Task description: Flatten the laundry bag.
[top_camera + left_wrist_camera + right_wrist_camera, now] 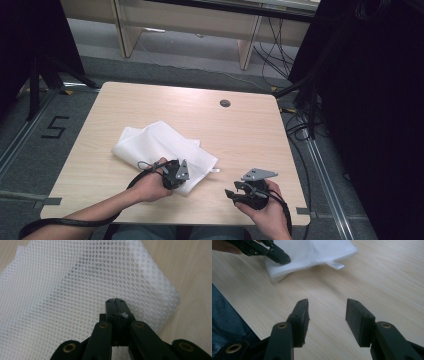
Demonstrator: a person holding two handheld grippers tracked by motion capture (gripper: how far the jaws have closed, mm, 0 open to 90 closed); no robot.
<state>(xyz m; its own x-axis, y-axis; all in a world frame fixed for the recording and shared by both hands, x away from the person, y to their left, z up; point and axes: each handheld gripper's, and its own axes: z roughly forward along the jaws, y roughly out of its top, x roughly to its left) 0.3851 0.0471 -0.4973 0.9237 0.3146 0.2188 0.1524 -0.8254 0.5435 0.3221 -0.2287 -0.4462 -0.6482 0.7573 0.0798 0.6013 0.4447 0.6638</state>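
Here a folded white mesh cloth [162,150] lies on the wooden table [240,135], a little left of the middle and towards the near edge. Its weave of small holes is plain in the left gripper view [75,285], where it covers most of the table top. A small white tag [336,265] sticks out from its right near edge.

The left gripper [176,172] rests at the near right corner of the cloth, held in the person's left hand [150,185]. In its own view [116,302] the jaws are pressed together tip to tip over the mesh, with a small white fleck at the seam; whether any fold of the cloth is pinched between them I cannot tell. In the right gripper view this same gripper [283,258] shows at the far left, its closed tips on the cloth's near corner.

The right gripper [234,192] is held in the right hand [265,210] near the table's near right edge, well apart from the cloth. Its jaws [327,312] stand wide apart with nothing between them, over bare wood.
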